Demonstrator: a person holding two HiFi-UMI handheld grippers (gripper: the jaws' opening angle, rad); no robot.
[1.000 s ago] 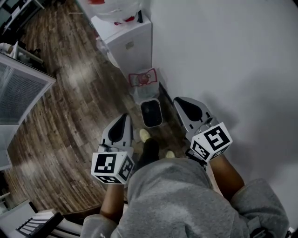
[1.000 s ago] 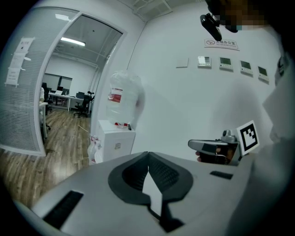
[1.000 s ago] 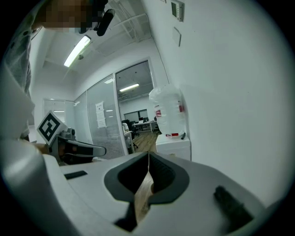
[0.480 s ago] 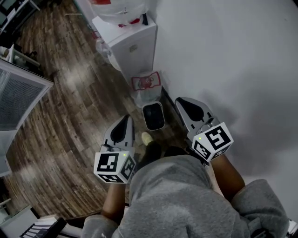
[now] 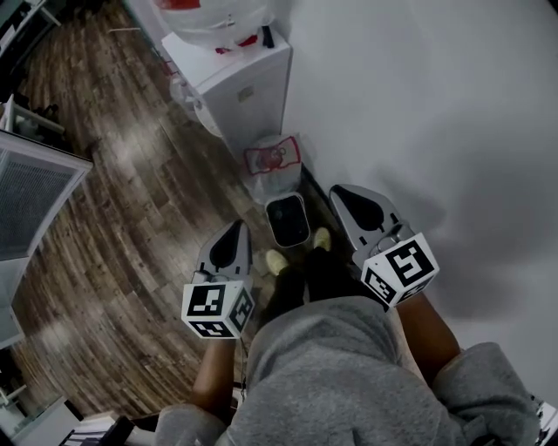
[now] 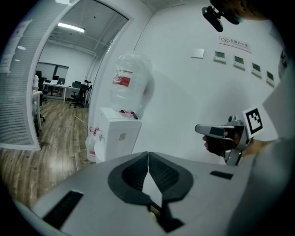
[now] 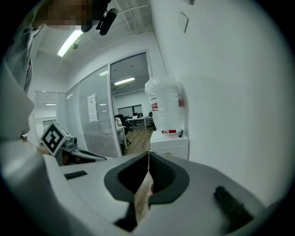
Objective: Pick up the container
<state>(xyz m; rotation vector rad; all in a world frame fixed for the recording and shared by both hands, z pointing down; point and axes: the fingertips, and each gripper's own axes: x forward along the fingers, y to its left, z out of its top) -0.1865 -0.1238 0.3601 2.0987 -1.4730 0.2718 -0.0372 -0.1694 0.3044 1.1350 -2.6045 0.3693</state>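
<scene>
The container [image 5: 288,219], a small dark rectangular tub with a pale rim, stood on the wood floor [image 5: 131,200] close against the foot of the white wall [image 5: 418,104]. Its long axis ran near to far, along the wall. Just beyond it sat a small bin lined with a red-printed plastic bag [image 5: 274,162], and farther still a white water dispenser [image 5: 234,80] carrying its bottle [image 5: 209,12]. The person's pale shoes [image 5: 275,260] were planted just on the near side of the container.

In the head view, the container appeared between the two grippers and a little ahead of their tips, but down on the floor, well below both. The left gripper [image 5: 235,228] had its jaws pressed together with nothing between them. The right gripper [image 5: 340,193] was likewise closed and empty. Both pointed forward toward the dispenser rather than down, and neither gripper view showed the container.

Neither gripper looked clearly nearer. I judged that a pickup would call for lowering one, parting its jaws, and closing across the tub's short width. The wall probably crowded the right side.
</scene>
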